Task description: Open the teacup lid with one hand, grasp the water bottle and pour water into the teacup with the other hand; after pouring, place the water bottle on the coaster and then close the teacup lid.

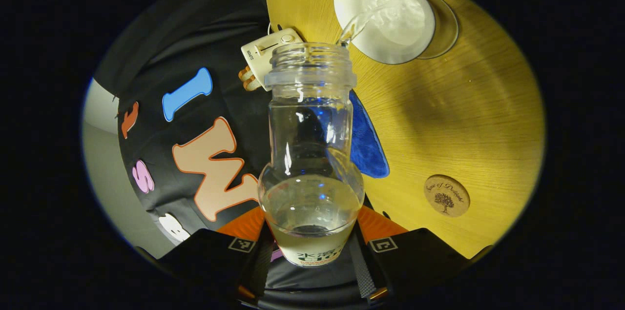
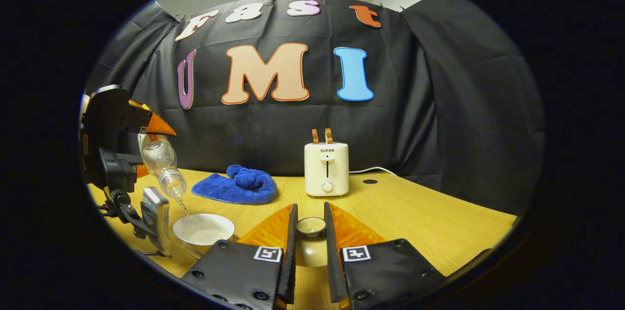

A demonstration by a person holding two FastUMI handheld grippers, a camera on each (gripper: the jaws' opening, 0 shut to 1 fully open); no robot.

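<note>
My left gripper (image 1: 312,224) is shut on a clear water bottle (image 1: 311,154), tilted with its open mouth over the white teacup (image 1: 385,17). A thin stream of water runs into the cup. In the right gripper view the bottle (image 2: 163,166) pours into the teacup (image 2: 204,229) at the lower left, held by the left gripper (image 2: 149,150). My right gripper (image 2: 310,217) is shut on the knob of the cream teacup lid (image 2: 311,227), held above the table to the right of the cup. The round cork coaster (image 1: 447,196) lies bare on the table.
A white toaster (image 2: 326,168) stands at the back of the wooden table (image 2: 439,222), with a crumpled blue cloth (image 2: 237,185) to its left. The teacup sits on a clear glass saucer (image 1: 445,27). The black booth wall closes the back.
</note>
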